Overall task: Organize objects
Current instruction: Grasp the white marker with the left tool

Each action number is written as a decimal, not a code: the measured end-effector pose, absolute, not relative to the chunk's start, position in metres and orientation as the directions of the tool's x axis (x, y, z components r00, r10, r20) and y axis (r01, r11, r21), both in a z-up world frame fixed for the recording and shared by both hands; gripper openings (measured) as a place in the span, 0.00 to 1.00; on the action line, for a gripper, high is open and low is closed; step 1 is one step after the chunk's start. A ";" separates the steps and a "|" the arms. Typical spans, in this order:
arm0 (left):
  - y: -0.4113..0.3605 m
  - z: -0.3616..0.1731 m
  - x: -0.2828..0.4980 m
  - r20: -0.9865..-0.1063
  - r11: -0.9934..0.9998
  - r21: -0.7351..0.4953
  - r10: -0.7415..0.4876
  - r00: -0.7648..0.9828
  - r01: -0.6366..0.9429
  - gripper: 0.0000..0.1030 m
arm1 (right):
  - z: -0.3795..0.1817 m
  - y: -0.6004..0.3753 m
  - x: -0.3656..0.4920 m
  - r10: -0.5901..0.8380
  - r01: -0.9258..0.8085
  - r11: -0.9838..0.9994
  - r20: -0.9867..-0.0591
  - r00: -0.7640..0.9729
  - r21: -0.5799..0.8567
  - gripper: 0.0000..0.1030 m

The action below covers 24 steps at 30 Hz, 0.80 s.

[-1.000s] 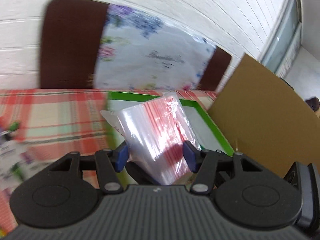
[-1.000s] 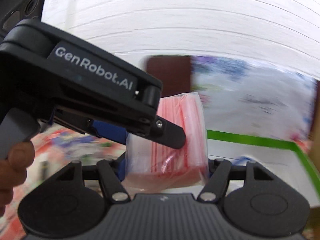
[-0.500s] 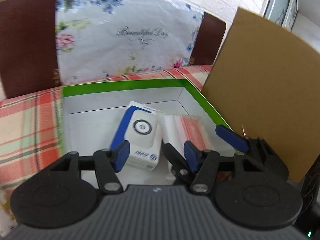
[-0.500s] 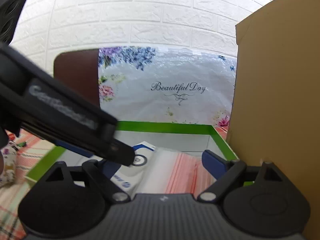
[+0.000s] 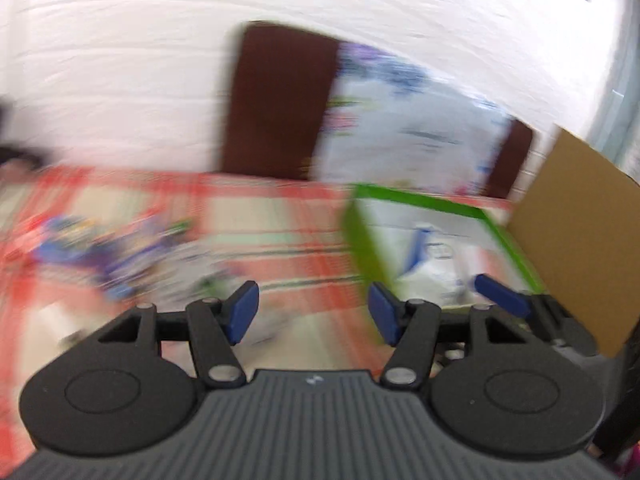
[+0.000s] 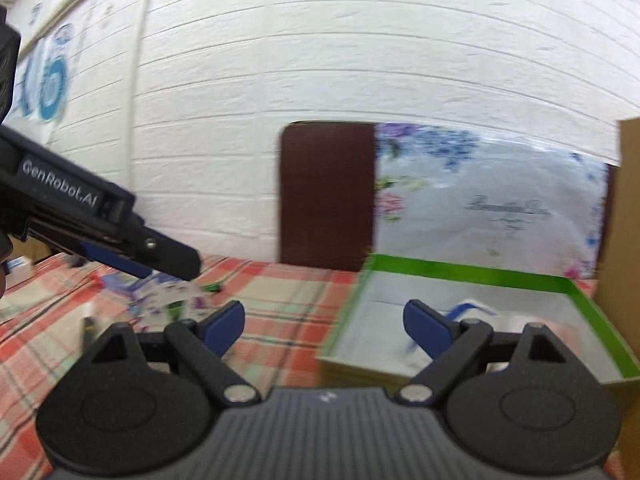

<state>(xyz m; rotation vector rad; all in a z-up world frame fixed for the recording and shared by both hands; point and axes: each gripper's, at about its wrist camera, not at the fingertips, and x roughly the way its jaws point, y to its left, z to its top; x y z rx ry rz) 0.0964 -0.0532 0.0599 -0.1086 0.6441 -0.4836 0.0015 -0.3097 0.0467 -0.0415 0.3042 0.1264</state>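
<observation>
A green-rimmed box (image 5: 420, 196) (image 6: 464, 270) sits on the checked tablecloth (image 6: 280, 304) at the right. Inside it lie a white and blue carton (image 5: 430, 258) (image 6: 466, 308) and a blurred pale bag beside it. My left gripper (image 5: 313, 312) is open and empty, left of the box's near corner; it also shows in the right wrist view (image 6: 168, 258) above the cloth. My right gripper (image 6: 324, 324) is open and empty before the box's left wall. Its blue fingertip (image 5: 500, 294) shows in the left wrist view.
Several small packets (image 6: 168, 296) (image 5: 120, 256) lie scattered on the cloth at the left, blurred. A brown cardboard sheet (image 5: 576, 248) (image 6: 628, 216) stands right of the box. A dark chair back with a floral cover (image 6: 480, 208) stands against the white brick wall.
Both grippers have let go of the red-striped bag, left it in the box, and swung back and left away from the box. Both views are blurred by motion.
</observation>
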 end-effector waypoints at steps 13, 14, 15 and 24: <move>0.081 -0.002 0.092 -0.660 0.939 -0.334 -0.296 0.691 0.083 0.61 | 0.024 -0.205 0.012 0.322 -0.403 0.913 -0.486 0.813 -0.069 0.81; 0.084 -0.005 0.095 -0.660 0.935 -0.346 -0.302 0.688 0.078 0.61 | 0.022 -0.197 0.008 0.338 -0.422 0.904 -0.500 0.798 -0.063 0.78; 0.087 -0.006 0.096 -0.659 0.931 -0.357 -0.310 0.686 0.077 0.61 | 0.021 -0.191 0.011 0.352 -0.442 0.895 -0.510 0.785 -0.063 0.76; 0.090 -0.016 0.136 -0.641 0.831 -0.555 -0.462 0.613 0.045 0.59 | 0.004 -0.129 0.040 0.420 -0.572 0.815 -0.587 0.692 -0.090 0.49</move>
